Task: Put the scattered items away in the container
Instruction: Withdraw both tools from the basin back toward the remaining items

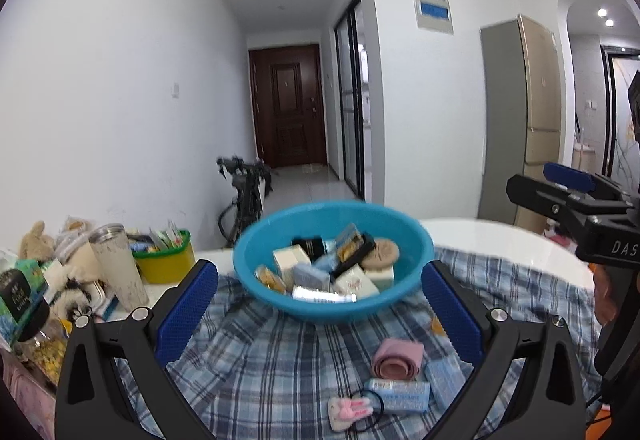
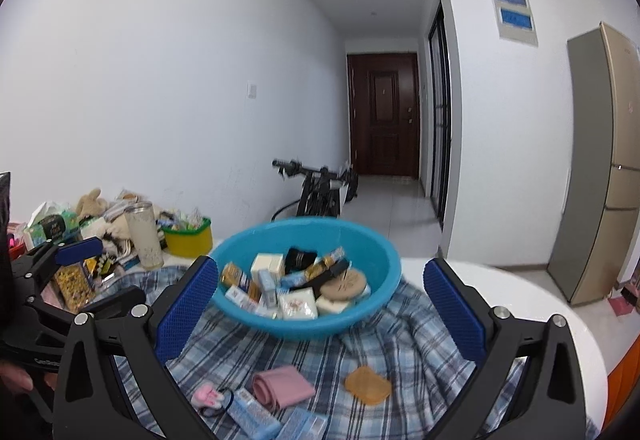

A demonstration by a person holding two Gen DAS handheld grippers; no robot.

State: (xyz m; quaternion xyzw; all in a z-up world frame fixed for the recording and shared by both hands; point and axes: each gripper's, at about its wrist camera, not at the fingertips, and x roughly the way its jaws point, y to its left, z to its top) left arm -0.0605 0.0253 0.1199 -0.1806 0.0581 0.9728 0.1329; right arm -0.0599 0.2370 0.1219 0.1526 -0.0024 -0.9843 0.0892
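While both tools hang wide apart and carry nothing, the left tool [image 1: 320,304] and right tool [image 2: 320,304] each frame the blue basin [image 1: 416,240] at centre frame, which sits on a rumpled plaid cloth [image 1: 260,380] over the white table [image 1: 520,244]. Basin contents: small boxes, packets, a round tan disc, heaped to mid-wall. Still loose on the cloth, lower centre of the right wrist view: pink rolled cloth [image 2: 282,386], orange flat piece [image 2: 368,384], pink bunny hair tie [image 2: 208,397], two pale blue packets [image 2: 252,416]. Risks, as judged: the packets overlap the hair tie, so a pinch may lift two things or snag the elastic; cloth folds may get caught between the fingers and drag the basin; the flat orange piece offers little edge and may slip.
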